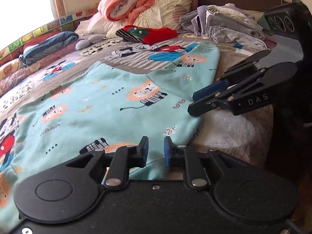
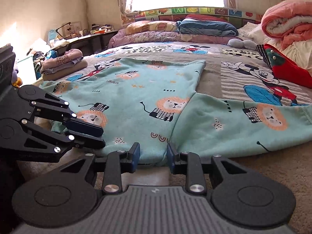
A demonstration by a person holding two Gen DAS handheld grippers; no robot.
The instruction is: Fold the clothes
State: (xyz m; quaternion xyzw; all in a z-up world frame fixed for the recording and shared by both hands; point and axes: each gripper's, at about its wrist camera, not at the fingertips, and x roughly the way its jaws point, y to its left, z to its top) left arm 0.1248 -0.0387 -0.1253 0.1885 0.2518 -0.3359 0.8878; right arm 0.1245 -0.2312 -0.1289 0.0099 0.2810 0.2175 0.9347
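A light teal sweatshirt with lion prints (image 1: 109,105) lies spread flat on the bed, one sleeve stretched out to the far side (image 2: 253,120). My left gripper (image 1: 156,148) is open, its blue-padded fingers hovering over the near hem. My right gripper (image 2: 153,152) is open too, at the garment's near edge by the shoulder seam. In the left wrist view the right gripper (image 1: 195,103) sits at the garment's right edge. In the right wrist view the left gripper (image 2: 101,136) sits low at the left, over the hem.
A Mickey Mouse blanket (image 2: 234,62) covers the bed. A red and green garment (image 1: 152,33) lies beyond the sweatshirt. Folded grey clothes (image 1: 230,25) are stacked at the back right, rolled quilts and pillows (image 1: 136,2) behind. A small folded pile (image 2: 62,62) sits at the bed's left edge.
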